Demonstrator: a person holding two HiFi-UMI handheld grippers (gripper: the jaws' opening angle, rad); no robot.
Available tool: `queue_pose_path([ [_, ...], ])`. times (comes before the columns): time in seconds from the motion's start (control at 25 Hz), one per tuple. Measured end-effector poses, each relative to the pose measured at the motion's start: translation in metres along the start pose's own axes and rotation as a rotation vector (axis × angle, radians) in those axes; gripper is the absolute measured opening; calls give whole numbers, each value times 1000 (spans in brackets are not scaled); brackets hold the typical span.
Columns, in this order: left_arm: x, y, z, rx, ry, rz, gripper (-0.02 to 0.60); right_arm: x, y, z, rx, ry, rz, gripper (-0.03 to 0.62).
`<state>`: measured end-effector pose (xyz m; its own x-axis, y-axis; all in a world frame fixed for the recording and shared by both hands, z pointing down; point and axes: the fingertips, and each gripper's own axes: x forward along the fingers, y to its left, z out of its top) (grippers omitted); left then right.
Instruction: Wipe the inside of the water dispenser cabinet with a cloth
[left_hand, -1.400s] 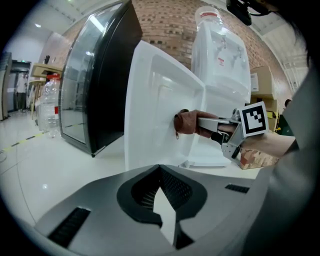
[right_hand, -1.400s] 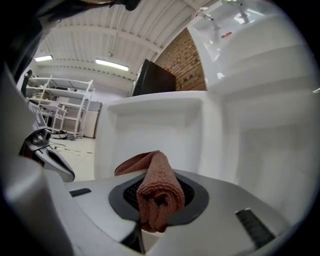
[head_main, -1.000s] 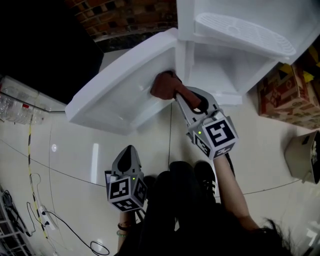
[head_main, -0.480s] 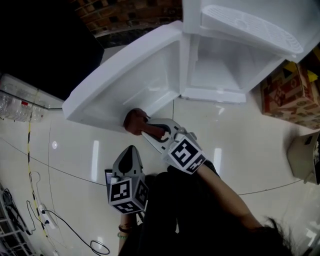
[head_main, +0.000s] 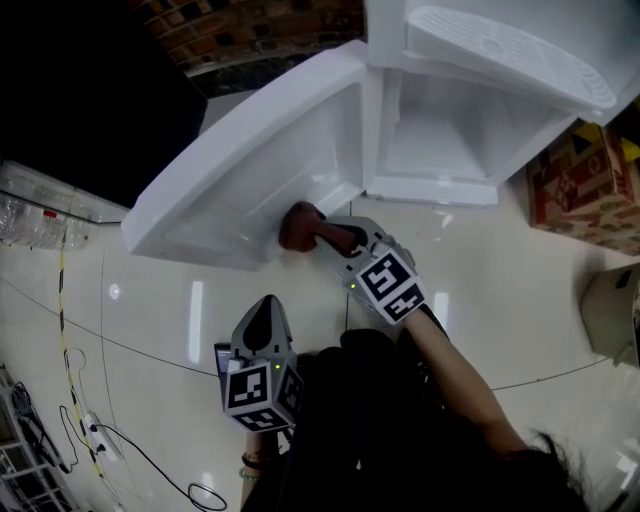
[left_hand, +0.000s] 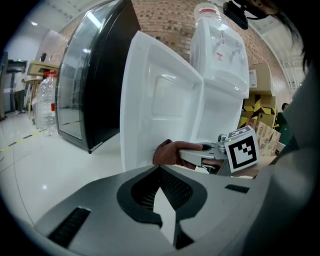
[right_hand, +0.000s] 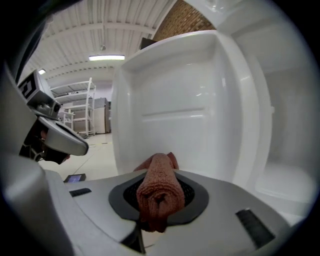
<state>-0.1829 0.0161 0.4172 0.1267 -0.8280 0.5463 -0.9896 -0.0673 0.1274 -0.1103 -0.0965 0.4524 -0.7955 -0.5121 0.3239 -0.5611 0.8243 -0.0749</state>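
Cloth (head_main: 300, 226) at door (head_main: 250, 170) bottom edge

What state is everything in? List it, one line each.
White cabinet door: open.
White water dispenser cabinet: open, nothing visible inside.
Reddish-brown terry cloth: bunched, pressed on the door's lower inner edge.
Right gripper: fingers shut on the cloth.
Left gripper: fingers shut, empty.

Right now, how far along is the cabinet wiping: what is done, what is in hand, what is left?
Done: the door stands open. In hand: the right gripper clamps the cloth at the door's lower inner edge. To do: the cabinet inside, where no cloth is now; the left gripper hangs shut and empty.
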Motion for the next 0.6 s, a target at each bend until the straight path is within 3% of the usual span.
queue_pose_path([
  [0.16,5,0,1,5,2,-3,3,-30,-69,-17,65,-7,-186,75],
  [0.28,10,-2,2,7,6,-8,3,-52,-102,-28,131,-14,-275,75],
  [0.6,20,-9,4,25,17,-22,3,-79,-103,-36,152,-32,-311,75],
])
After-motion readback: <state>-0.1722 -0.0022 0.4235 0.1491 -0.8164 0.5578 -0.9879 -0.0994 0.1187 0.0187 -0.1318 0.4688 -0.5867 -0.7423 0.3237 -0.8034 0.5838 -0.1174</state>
